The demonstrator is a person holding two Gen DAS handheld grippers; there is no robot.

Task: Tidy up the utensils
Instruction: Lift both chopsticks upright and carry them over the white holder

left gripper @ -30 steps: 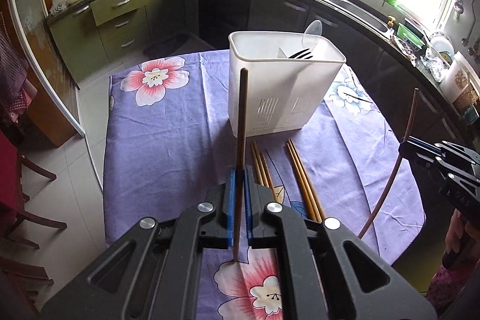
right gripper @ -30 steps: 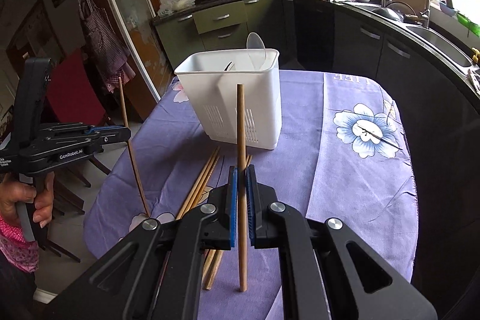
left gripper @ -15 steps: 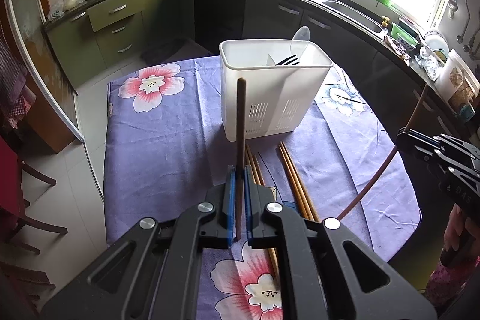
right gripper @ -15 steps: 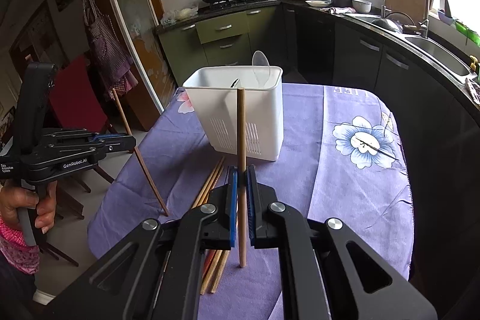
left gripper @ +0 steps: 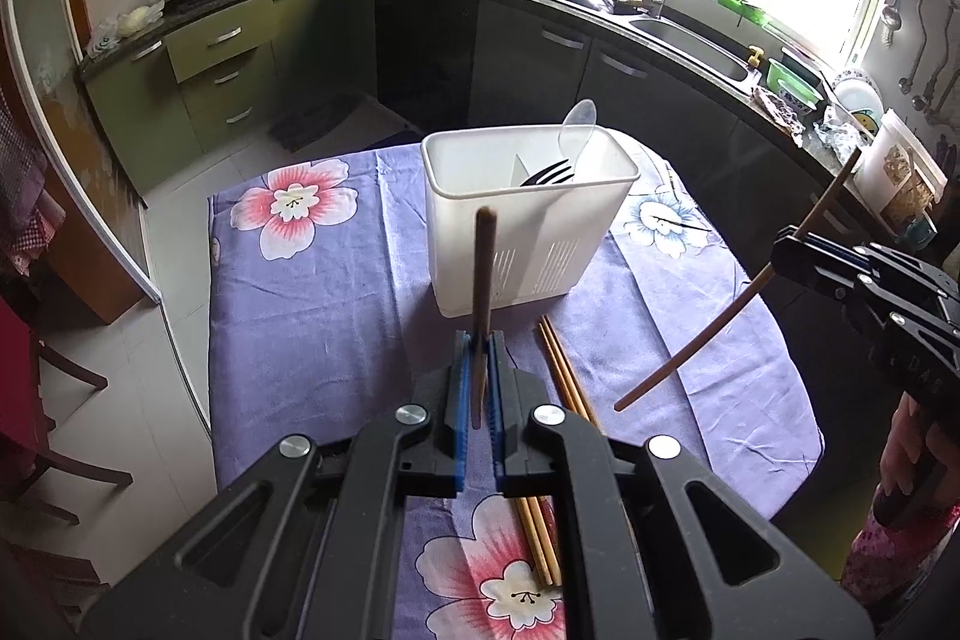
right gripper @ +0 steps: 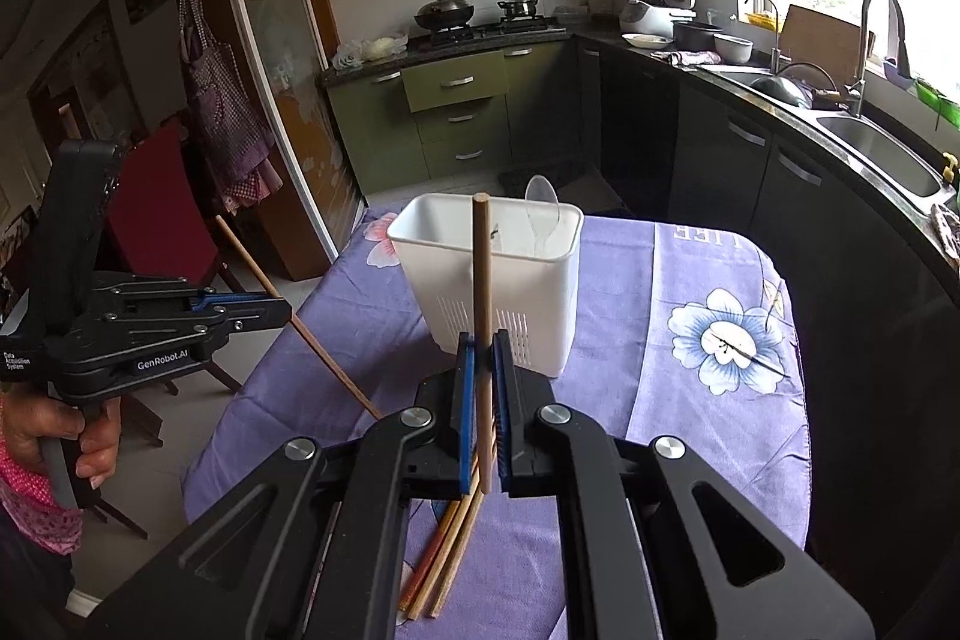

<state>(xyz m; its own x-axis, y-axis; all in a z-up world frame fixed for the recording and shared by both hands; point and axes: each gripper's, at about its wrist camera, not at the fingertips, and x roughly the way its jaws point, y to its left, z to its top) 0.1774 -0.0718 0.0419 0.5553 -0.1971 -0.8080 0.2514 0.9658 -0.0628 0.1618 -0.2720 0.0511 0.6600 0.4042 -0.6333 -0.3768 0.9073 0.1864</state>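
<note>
Left gripper (left gripper: 478,340) clamped on one dark chopstick (left gripper: 482,274); stick stands roughly upright between the blue pads, top end rising in front of the near wall of the white utensil holder (left gripper: 480,196), bottom end ending down between the pads, clear of the cloth. Holder sits mid-table on the purple floral tablecloth (left gripper: 312,304), ahead of the gripper and apart from it. Holder contents: clear plastic spoon (left gripper: 577,124) and black fork (left gripper: 549,172) in the right-hand compartment.

Loose chopsticks (left gripper: 561,370) lie flat on the cloth just right of the left gripper, running from near the holder's base back under the gripper body.

Right gripper (right gripper: 480,340) clamped on a second chopstick (right gripper: 482,280), also near-upright in its own view, top end level with the holder's rim, holder beyond it. In the left wrist view that stick (left gripper: 720,310) slants, lower end hanging over the cloth's right side, not touching.
</note>
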